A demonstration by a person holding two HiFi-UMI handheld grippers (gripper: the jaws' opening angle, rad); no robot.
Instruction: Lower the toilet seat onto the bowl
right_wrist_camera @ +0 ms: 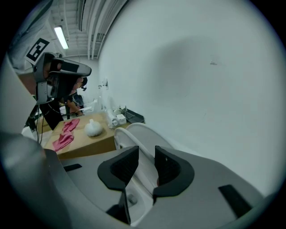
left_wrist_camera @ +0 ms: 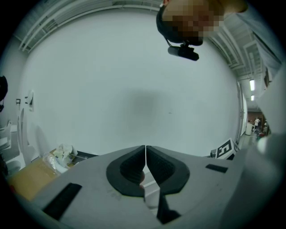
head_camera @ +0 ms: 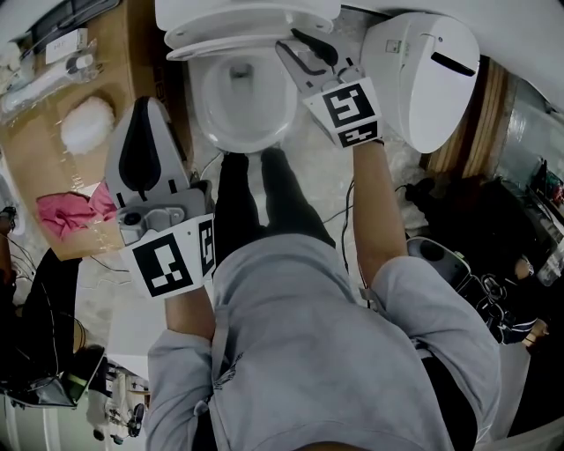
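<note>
The white toilet bowl (head_camera: 204,110) stands open at the top of the head view. Its seat (head_camera: 238,25) is raised behind it, leaning back. My right gripper (head_camera: 289,41) reaches to the seat's right edge. In the right gripper view the jaws (right_wrist_camera: 146,154) stand open, and the seat's white rim (right_wrist_camera: 134,134) runs through the gap without the pads pressing on it. The bowl's inside (right_wrist_camera: 134,201) shows below. My left gripper (head_camera: 150,104) hangs off to the left of the bowl, pointing at the wall, shut (left_wrist_camera: 145,150) with nothing in it.
A second white toilet unit (head_camera: 423,75) stands right of the bowl. To the left is a cardboard box (head_camera: 35,150) with a pink cloth (head_camera: 66,213) and a white ball (head_camera: 86,123). The person's legs (head_camera: 264,203) stand before the bowl. Cables and gear (head_camera: 476,282) lie at right.
</note>
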